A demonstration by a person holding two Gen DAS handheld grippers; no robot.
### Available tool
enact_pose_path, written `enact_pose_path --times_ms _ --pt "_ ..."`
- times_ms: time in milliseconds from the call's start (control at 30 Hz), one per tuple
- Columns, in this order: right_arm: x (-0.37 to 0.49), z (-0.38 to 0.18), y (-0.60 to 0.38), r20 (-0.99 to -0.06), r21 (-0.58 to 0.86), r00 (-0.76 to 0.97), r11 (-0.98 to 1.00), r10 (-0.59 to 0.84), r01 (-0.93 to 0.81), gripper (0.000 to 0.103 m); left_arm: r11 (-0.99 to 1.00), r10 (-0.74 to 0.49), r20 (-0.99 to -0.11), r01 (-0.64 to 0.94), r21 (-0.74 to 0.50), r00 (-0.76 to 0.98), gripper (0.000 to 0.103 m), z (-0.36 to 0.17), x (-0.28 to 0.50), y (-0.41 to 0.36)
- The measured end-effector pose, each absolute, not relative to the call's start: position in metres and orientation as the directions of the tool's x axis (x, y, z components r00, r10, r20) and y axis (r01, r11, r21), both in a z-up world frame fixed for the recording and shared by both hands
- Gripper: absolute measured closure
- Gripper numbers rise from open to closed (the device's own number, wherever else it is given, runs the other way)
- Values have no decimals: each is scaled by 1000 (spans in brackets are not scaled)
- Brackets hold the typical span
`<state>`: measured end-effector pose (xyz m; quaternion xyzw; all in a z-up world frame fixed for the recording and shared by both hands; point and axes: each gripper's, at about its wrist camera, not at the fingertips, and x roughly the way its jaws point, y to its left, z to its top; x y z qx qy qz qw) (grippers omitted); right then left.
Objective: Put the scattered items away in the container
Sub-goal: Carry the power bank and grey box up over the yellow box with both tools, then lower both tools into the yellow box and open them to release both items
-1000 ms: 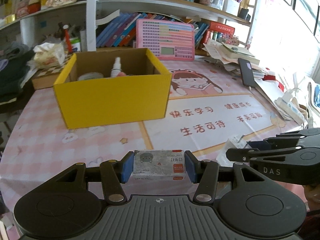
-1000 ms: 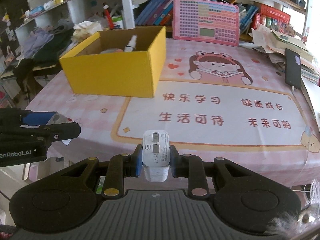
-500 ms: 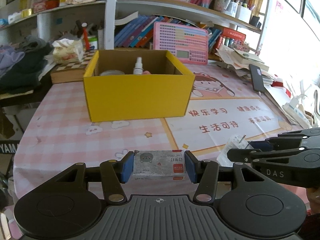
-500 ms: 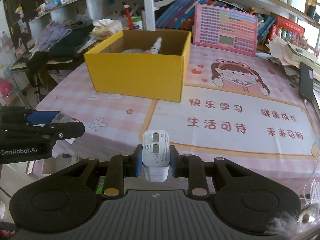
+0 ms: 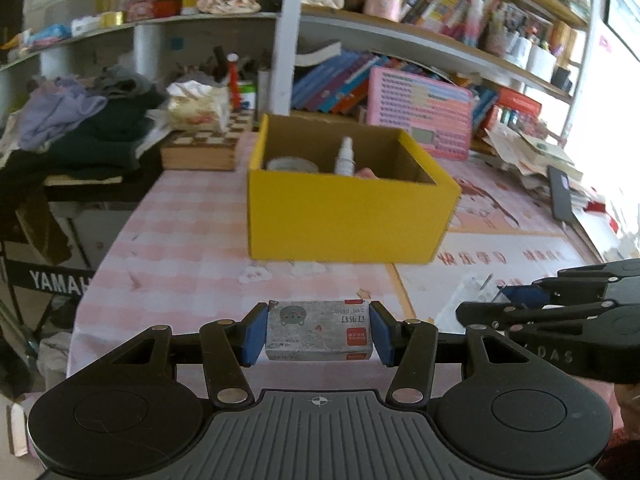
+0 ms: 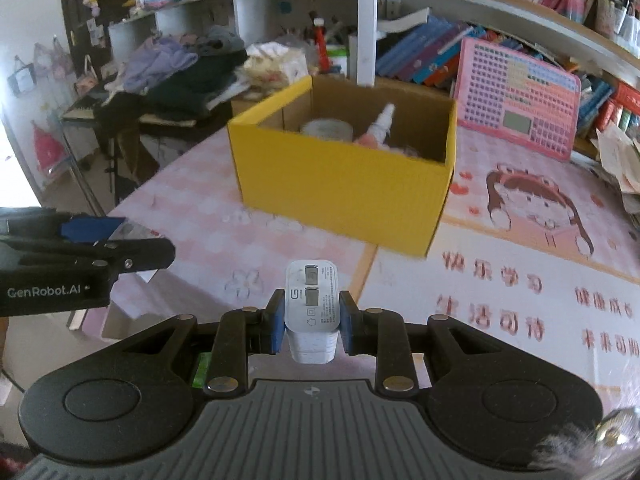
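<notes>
My left gripper [image 5: 318, 330] is shut on a small grey staple box [image 5: 319, 330] with a cat picture, held crosswise between the blue pads. My right gripper [image 6: 312, 314] is shut on a white charger block [image 6: 312, 308], held upright. Ahead on the pink mat stands the open yellow cardboard box [image 5: 344, 220], also in the right wrist view [image 6: 340, 188]. Inside it lie a white spray bottle [image 5: 345, 158], a roll of tape [image 5: 292, 166] and something pink. The right gripper shows at the right edge of the left wrist view [image 5: 560, 312], and the left gripper [image 6: 80, 256] at the left of the right wrist view.
A pink keyboard toy [image 5: 420, 120] leans behind the box, with books on shelves above. Papers and a black phone [image 5: 560, 196] lie at the right. A checkered board [image 5: 200, 148] and a pile of clothes [image 5: 80, 128] sit to the left. The table's left edge [image 5: 104, 264] drops to the floor.
Both grippers have swung left and drawn back a little, so the yellow box has shifted rightward and looks smaller in both views. The staple box and charger stay gripped.
</notes>
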<state>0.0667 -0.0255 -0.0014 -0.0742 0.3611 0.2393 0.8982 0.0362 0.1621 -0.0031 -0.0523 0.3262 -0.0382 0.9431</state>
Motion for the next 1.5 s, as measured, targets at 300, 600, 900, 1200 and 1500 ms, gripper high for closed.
enact_pose_path --times_ms 300,600,900,1200,1500 --pt "139 39 -31 -573 37 712 881 406 -472 78 995 -84 -481 47 -89 873 51 36 98 160" --pt "258 53 -25 -573 105 688 873 445 -476 78 998 -64 -547 67 -15 834 51 22 215 138" --pt "354 13 10 -682 287 491 815 543 -503 78 1000 -24 -693 23 -11 720 51 -24 269 130" --pt "404 -24 47 -718 373 359 764 597 -526 78 1000 24 -737 -12 21 675 49 -37 292 124" --pt "418 -12 50 -660 369 366 708 656 -602 61 996 82 -696 -76 39 714 32 -22 285 121"
